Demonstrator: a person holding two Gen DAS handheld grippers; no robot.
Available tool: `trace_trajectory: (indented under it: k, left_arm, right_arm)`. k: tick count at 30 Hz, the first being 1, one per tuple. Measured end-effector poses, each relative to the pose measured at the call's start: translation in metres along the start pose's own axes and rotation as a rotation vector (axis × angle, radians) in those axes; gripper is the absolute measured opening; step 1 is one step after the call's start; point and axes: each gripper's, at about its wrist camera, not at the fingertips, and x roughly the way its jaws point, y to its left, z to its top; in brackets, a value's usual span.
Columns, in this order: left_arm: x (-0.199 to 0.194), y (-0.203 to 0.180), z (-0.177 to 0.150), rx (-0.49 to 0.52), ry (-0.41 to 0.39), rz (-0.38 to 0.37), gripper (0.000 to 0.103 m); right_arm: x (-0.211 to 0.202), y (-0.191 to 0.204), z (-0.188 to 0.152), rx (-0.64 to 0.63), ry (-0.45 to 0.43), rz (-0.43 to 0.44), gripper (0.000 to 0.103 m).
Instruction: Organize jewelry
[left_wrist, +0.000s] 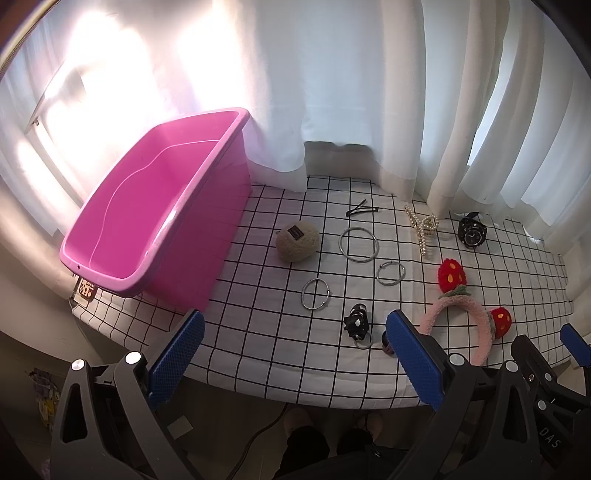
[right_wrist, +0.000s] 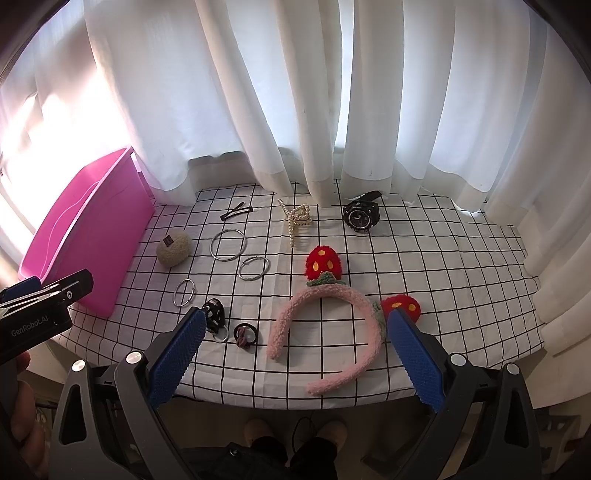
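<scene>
A pink bin (left_wrist: 155, 218) (right_wrist: 88, 236) stands empty at the table's left end. Spread on the checked cloth are a pink strawberry headband (right_wrist: 325, 332) (left_wrist: 465, 317), a black watch (right_wrist: 360, 218) (left_wrist: 472, 230), a pearl claw clip (right_wrist: 295, 221) (left_wrist: 423, 227), three metal hoops (right_wrist: 228, 244) (left_wrist: 358, 244), a beige fuzzy ball (right_wrist: 173, 248) (left_wrist: 297, 242), a black hair clip (right_wrist: 236, 212) (left_wrist: 362, 210) and dark hair ties (right_wrist: 245, 335) (left_wrist: 356, 323). My left gripper (left_wrist: 295, 350) hovers open over the front edge. My right gripper (right_wrist: 295, 350) hangs open above the headband's near side, holding nothing.
White curtains (right_wrist: 295, 110) hang behind the table and brush its back edge. The checked cloth (right_wrist: 461, 295) has bare room on the right. A person's feet (right_wrist: 295, 435) show below the front edge. The left gripper's body (right_wrist: 40, 306) sits at the left in the right wrist view.
</scene>
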Motion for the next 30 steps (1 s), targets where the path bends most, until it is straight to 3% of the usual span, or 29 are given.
trace_trajectory:
  k: [30]
  left_arm:
    - [0.0007, 0.0007, -0.0001, -0.001, 0.001, -0.001, 0.097]
  right_arm:
    - [-0.0001, -0.0022, 0.0, 0.005, 0.003, 0.001, 0.094]
